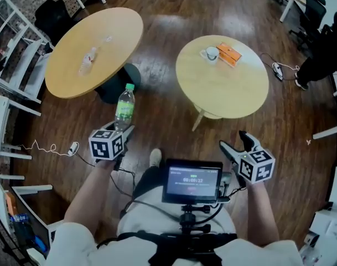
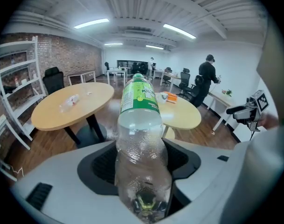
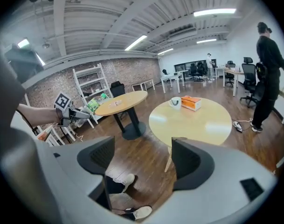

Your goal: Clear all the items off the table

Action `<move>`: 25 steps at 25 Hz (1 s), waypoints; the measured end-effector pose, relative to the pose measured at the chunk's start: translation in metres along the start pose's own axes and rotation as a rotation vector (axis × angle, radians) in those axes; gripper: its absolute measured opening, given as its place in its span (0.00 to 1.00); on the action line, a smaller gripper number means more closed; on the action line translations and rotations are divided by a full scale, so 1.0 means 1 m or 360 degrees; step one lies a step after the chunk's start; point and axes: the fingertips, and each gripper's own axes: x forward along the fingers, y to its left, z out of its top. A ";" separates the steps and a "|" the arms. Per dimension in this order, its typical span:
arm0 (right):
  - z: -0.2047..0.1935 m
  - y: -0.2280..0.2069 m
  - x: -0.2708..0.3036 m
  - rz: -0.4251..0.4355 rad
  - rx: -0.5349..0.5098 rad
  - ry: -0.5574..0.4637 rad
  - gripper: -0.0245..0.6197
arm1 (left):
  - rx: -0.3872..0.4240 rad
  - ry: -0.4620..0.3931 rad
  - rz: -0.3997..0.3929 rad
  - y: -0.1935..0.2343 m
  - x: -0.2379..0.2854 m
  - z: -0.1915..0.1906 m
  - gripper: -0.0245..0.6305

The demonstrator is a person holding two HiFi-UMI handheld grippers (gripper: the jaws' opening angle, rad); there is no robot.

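Clear plastic bottle [image 2: 141, 139] with a green label and green cap stands base-first between the fingers [image 2: 102, 164] of the left gripper [image 1: 123, 129]. They press on its lower body from both sides, and its neck points away from them. In the head view the left forearm reaches forward, marker cube on top, and the bottle juts beyond the fingertips over the wooden floor [image 1: 157, 93].

The right gripper [image 1: 234, 140] is held out on the person's other side, forearm forward. Its fingers [image 3: 190, 162] stand apart with nothing between them.

Ahead of the right fingers, well apart, is a round tabletop [image 1: 223, 93] carrying a white cup [image 1: 211, 53] just beside an orange box [image 1: 229, 54]. Beyond the left fingers and off to their left, a second round tabletop [image 1: 68, 76] bears a crumpled clear wrapper [image 1: 87, 60].
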 end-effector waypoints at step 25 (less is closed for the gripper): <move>0.182 0.171 0.301 0.0053 -0.0232 0.0207 0.64 | -0.0510 0.0094 0.0611 0.548 0.116 0.030 0.45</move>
